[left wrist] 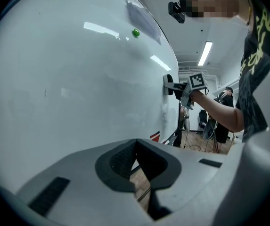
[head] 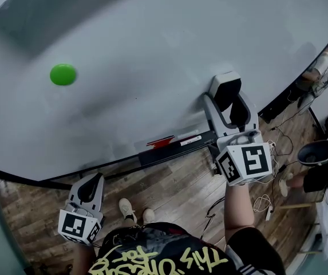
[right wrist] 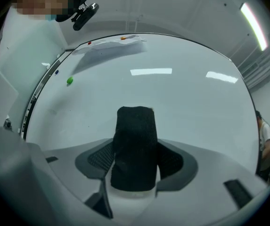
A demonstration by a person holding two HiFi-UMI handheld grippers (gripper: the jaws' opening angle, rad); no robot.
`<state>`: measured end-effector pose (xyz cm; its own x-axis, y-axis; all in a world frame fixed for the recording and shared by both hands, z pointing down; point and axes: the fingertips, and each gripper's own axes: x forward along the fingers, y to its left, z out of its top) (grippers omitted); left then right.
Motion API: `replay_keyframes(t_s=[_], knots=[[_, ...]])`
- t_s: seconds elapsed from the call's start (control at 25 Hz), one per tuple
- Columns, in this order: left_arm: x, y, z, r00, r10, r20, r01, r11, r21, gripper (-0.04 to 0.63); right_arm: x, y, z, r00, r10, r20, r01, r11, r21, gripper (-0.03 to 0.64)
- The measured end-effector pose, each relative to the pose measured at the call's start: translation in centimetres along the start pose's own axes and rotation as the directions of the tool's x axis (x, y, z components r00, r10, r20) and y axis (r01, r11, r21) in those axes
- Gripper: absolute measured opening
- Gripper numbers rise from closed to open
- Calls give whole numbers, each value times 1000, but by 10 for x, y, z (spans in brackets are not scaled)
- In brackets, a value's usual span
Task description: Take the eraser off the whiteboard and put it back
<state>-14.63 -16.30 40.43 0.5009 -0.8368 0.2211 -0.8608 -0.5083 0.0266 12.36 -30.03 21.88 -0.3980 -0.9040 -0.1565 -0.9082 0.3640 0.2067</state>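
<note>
My right gripper [head: 231, 109] is shut on the eraser [head: 226, 89], a white block with a black felt face, held up against the whiteboard [head: 152, 50] near its lower edge. In the right gripper view the black felt of the eraser [right wrist: 134, 138] stands upright between the jaws of the right gripper [right wrist: 135, 163], with the board behind it. The left gripper [head: 89, 191] hangs low, below the board, shut and holding nothing. From the left gripper view its closed tips [left wrist: 135, 144] point along the board towards the eraser [left wrist: 167, 84] and the right gripper [left wrist: 185, 89].
A green round magnet [head: 63, 74] sticks to the board at upper left. The black tray [head: 175, 149] under the board holds a red marker [head: 160, 142] and a white one [head: 190, 140]. Cables lie on the wooden floor [head: 175, 191]; another person stands at the right [head: 318, 171].
</note>
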Motion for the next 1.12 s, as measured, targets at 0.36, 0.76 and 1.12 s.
replay_keyframes(t_s=[0.36,0.76,1.12], knots=[[-3,0,-2,1000,11,-1,-11,1000,11,8,-1,0,0,1000,-5,12,5,1000,3,259],[-10,1,0,999,40,7,-41,999,7,8,-2,0,2,999,-9,36,9,1000,-15,256],[-3,0,3,999,29,13,-30,999,14,8,-9,3,11,998,3,59,-2,1000,-22,256]])
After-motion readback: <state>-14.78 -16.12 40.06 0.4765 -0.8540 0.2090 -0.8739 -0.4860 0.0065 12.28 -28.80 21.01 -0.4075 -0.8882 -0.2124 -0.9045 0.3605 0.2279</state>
